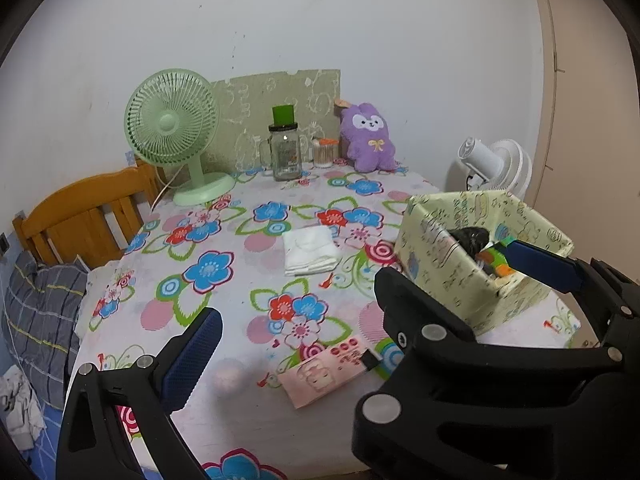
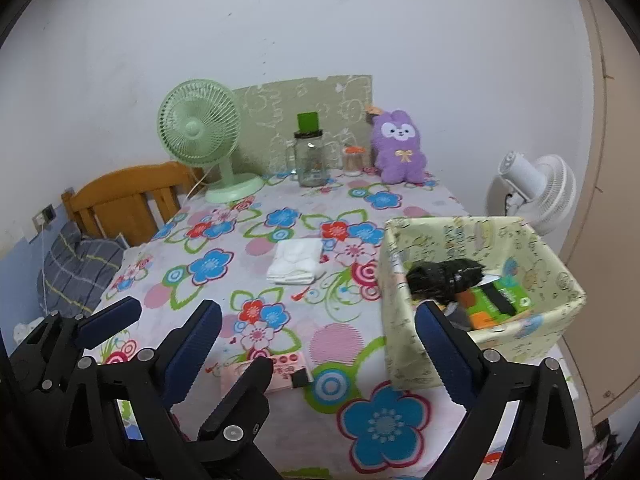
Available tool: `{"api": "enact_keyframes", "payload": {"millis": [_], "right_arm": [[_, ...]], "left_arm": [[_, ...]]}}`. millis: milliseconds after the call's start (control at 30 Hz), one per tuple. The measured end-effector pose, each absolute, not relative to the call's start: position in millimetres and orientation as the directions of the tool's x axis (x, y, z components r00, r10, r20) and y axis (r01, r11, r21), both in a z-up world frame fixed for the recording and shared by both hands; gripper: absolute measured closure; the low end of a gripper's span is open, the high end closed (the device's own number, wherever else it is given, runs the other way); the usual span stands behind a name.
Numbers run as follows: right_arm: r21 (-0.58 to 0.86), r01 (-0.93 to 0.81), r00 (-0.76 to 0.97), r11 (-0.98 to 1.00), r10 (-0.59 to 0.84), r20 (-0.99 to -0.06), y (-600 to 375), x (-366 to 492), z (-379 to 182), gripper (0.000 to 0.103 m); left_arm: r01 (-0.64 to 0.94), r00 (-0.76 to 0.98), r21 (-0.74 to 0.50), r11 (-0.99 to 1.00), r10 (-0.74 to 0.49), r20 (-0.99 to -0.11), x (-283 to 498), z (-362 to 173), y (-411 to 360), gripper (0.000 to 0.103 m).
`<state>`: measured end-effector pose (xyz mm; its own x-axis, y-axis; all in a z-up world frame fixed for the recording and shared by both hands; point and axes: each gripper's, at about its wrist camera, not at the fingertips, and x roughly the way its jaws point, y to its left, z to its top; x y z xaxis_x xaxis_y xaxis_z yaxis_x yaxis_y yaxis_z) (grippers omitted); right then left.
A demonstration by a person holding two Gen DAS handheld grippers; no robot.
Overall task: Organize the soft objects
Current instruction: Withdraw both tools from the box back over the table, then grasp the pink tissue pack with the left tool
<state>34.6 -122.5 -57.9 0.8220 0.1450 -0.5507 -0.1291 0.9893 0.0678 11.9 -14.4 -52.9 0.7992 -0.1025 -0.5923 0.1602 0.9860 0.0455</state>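
Two claws, left point(image 1: 312, 320) and right point(image 2: 320, 340), hover wide open and empty above the bench point(image 2: 280, 320), seemingly poised for the folded white cloth point(image 2: 296, 262) beside the fabric box point(image 2: 480, 344).

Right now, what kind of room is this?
Probably a bedroom: a wooden headboard with grey plaid bedding beside a flower-cloth table, and a purple plush toy at the wall.

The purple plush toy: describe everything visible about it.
The purple plush toy is a fuzzy, rabbit-like figure with two rounded ears, a white face patch with dark eyes, and a small yellow bow on its chest. It sits upright at the far edge of the floral tablecloth, against the wall, beside a small orange-lidded jar. No tool touches it.
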Motion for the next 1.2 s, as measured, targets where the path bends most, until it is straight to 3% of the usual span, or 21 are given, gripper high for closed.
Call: {"api": "enact_keyframes", "payload": {"millis": [300, 400, 1200], "right_arm": [[0.042, -0.154, 0.795, 0.987, 0.149, -0.588, -104.6, 44.4, -85.9, 0.005], [0.048, -0.168, 0.772, 0.985, 0.161, -0.615, -100.0, 49.8, -98.1, 0.013], [0.049, -0.074, 0.662, 0.996, 0.085, -0.745, -101.1, 77.7, -158.6, 0.022]], "left_arm": [[0.198, 0.769, 0.045, 0.979, -0.126, -0.626, 20.0, -81.7, -0.4, 0.001], [0.212, 0.757, 0.052, 0.976, -0.130, -0.640, 23.1, -91.2, 2.0, 0.001], [0.212, 0.664, 0.014, 0.977, -0.133, -0.736, 60.4, -152.5, 10.1, 0.001]]}}
